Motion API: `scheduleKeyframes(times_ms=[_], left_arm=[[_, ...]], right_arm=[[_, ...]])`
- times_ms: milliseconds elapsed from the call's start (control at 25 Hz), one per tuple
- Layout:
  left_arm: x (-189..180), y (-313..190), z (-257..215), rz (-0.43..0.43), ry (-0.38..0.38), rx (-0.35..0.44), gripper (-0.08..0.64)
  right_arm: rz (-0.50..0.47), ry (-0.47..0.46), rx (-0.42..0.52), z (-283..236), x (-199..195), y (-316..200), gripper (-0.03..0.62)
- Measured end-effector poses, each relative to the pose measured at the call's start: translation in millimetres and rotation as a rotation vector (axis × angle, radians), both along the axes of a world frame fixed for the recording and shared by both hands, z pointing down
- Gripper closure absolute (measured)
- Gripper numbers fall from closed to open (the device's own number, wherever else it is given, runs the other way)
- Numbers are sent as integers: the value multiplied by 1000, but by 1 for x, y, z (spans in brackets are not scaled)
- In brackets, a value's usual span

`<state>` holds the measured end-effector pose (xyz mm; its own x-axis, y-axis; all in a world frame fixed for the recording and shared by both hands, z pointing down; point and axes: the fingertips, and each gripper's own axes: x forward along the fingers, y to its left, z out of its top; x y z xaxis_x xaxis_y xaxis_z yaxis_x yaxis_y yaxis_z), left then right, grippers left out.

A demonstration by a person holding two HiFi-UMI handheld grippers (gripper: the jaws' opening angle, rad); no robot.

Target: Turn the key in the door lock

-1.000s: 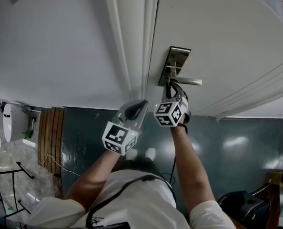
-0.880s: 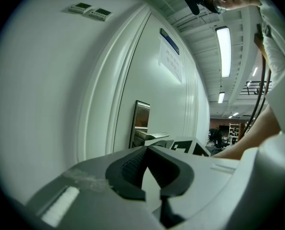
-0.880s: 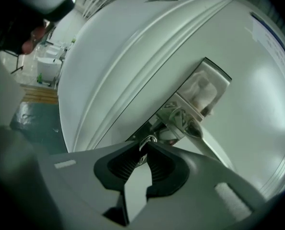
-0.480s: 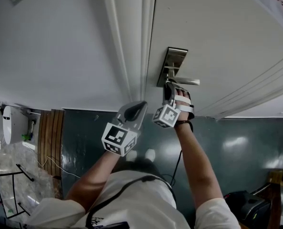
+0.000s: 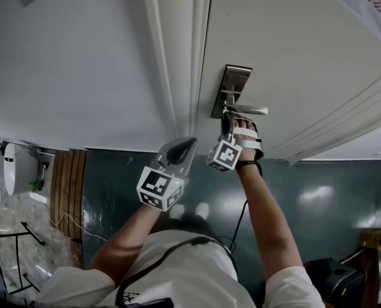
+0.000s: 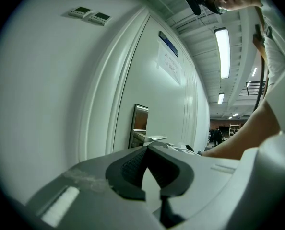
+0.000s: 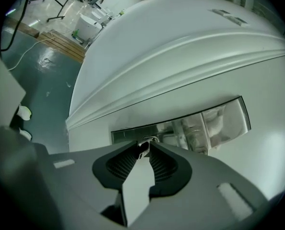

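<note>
The key (image 7: 145, 142) sits in the lock plate (image 5: 233, 82), straight in front of the right hand-held gripper (image 5: 228, 123), exactly at its tips. The jaws of this gripper are opening. The gap is narrow, and the key head is between the two tips, which seem to touch it on both sides. The handle (image 5: 249, 110) lies just beyond the tips, further along the plate.

The shaft of the key goes into the door (image 5: 293, 43) along the same line in which the gripper points. So I judge that any further turn must be a roll of the wrist about this line, not a push to the side.

The left hand-held gripper (image 5: 191, 140) is to the left of the right one and further back from the door, beside the frame. Its jaws are together and hold nothing. The right hand is clearly the nearer one to the key.
</note>
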<state>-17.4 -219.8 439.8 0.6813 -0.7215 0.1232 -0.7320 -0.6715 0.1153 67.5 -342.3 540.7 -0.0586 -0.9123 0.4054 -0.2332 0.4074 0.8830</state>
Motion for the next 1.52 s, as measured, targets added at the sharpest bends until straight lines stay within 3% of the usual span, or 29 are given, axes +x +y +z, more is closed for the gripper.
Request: scheduleKeyframes(times_ms=[80,240,520,800,960,1120,1280,1520], left_arm=[[0,0,-1,1,1,3,554],[2,1,-3,4,3,6,554],[13,5,-4,33,3,10,554],[21,7,-15,54,14,27,554],[20,9,-25,61,27,43,554],[17,12,-40,65,43,67,554],[13,15,-54,71,55,95,554],[8,22,-66,73,60,122,554]], right_arm=[[10,-23,-10,-1,1,2,468],[24,-95,-17,-6,6,10,466],[43,-359,-12,-22,7,36,466],[113,-869,-61,-49,13,74,536],[93,-1103,-68,-79,14,98,566],[98,-1305,-12,-117,27,122,582],[95,-1400,32,-141,36,142,584],[105,-1433,50,-152,40,161,584]])
